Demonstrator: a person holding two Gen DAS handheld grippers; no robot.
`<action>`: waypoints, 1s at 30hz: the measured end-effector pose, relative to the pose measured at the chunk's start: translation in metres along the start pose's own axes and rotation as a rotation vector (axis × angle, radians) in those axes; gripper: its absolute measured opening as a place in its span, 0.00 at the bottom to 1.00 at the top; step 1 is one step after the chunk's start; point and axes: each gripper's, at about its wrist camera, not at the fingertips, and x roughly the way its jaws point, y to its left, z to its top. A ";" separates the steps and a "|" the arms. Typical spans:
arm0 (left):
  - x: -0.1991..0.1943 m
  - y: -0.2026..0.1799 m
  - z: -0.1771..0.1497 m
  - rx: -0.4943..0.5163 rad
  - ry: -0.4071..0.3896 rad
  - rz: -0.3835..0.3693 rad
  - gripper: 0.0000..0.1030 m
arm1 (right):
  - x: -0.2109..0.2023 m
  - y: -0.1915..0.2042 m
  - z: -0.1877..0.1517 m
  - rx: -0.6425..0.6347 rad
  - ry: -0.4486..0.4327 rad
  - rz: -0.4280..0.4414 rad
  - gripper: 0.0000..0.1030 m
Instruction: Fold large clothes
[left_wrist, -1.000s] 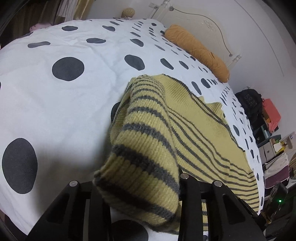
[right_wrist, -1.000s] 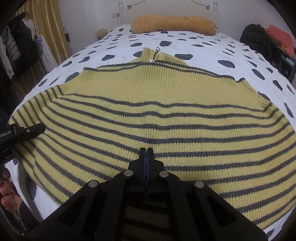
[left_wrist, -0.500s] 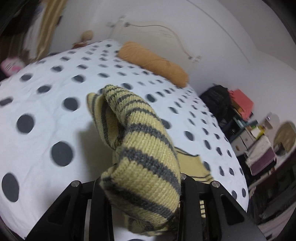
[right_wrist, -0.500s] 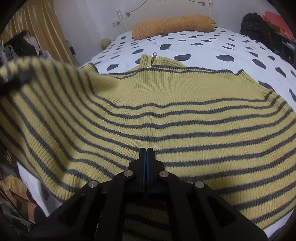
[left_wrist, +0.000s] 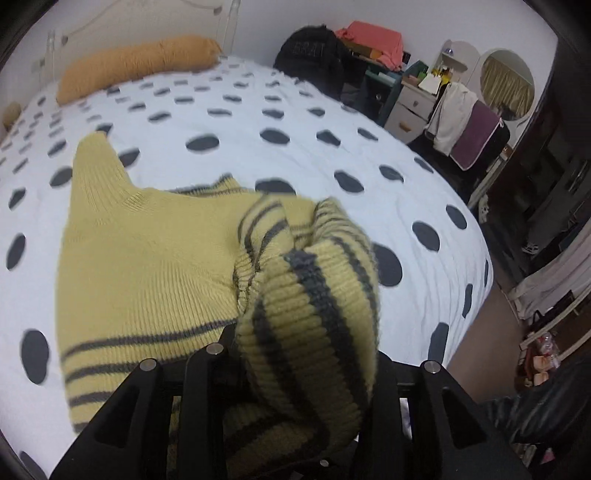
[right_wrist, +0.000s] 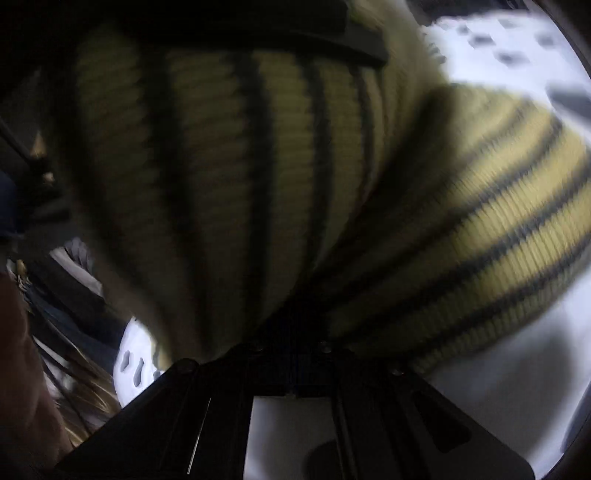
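A yellow sweater with grey stripes (left_wrist: 147, 266) lies on the white bed with black dots (left_wrist: 295, 155). My left gripper (left_wrist: 295, 354) is shut on a bunched striped part of the sweater (left_wrist: 317, 302) and holds it raised over the sweater's body. My right gripper (right_wrist: 291, 347) is shut on the sweater's striped fabric (right_wrist: 480, 240), which hangs over and fills the blurred, dark right wrist view.
An orange bolster pillow (left_wrist: 136, 62) lies by the headboard. To the right of the bed stand a black bag (left_wrist: 314, 55), a dresser with clutter (left_wrist: 417, 99) and a chair with towels (left_wrist: 472, 129). The bed's right edge (left_wrist: 476, 295) drops to the floor.
My left gripper has swung right across the bed with the bunched sweater part. The lifted fabric has come over the right gripper, now covering its view.
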 end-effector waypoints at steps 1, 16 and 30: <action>0.000 0.001 -0.001 0.000 -0.001 0.005 0.32 | 0.000 -0.002 -0.001 0.006 -0.001 0.017 0.00; -0.097 -0.002 0.015 -0.029 -0.204 0.016 0.93 | -0.113 -0.004 0.015 0.014 -0.167 -0.210 0.36; -0.062 0.117 -0.055 -0.298 -0.087 0.269 0.96 | -0.057 0.109 0.131 -0.472 0.084 -0.449 0.76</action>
